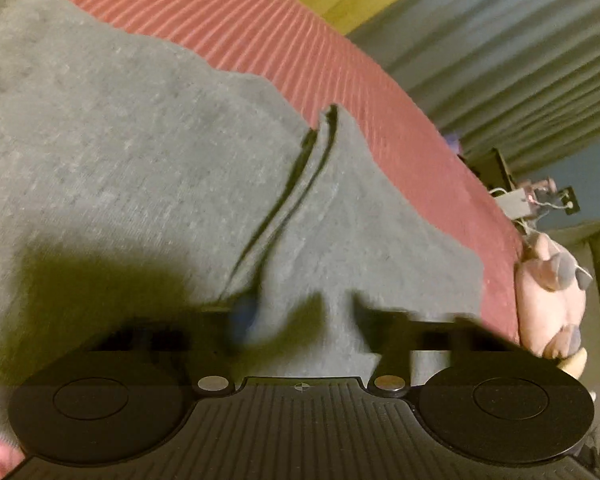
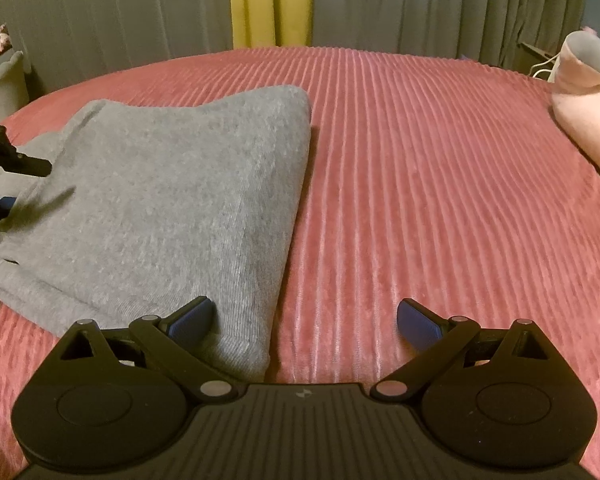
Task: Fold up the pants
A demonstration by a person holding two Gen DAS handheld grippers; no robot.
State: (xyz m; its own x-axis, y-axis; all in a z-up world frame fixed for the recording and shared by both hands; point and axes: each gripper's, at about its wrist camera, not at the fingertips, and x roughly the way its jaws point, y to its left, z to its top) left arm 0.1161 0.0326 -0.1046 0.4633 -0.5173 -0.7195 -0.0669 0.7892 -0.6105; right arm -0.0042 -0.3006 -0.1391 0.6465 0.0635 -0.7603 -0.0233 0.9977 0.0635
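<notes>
Grey knit pants (image 2: 172, 184) lie folded in a thick stack on the left half of a red ribbed bedspread (image 2: 420, 200). My right gripper (image 2: 304, 320) hovers open over the stack's near right corner, its left pad (image 2: 192, 318) above the cloth and its right pad above bare bedspread. My left gripper (image 2: 20, 184) comes in from the left edge at the stack's left side. In the blurred left wrist view the pants (image 1: 140, 140) fill the frame. A ridge of grey cloth rises between the left gripper's (image 1: 300, 312) fingers, which are shut on it.
A pink plush toy (image 2: 580, 92) lies at the bed's right edge, also visible in the left wrist view as the plush toy (image 1: 548, 292). Grey and yellow curtains (image 2: 272, 0) hang behind the bed. Cables and small items (image 1: 532, 200) sit beside the bed.
</notes>
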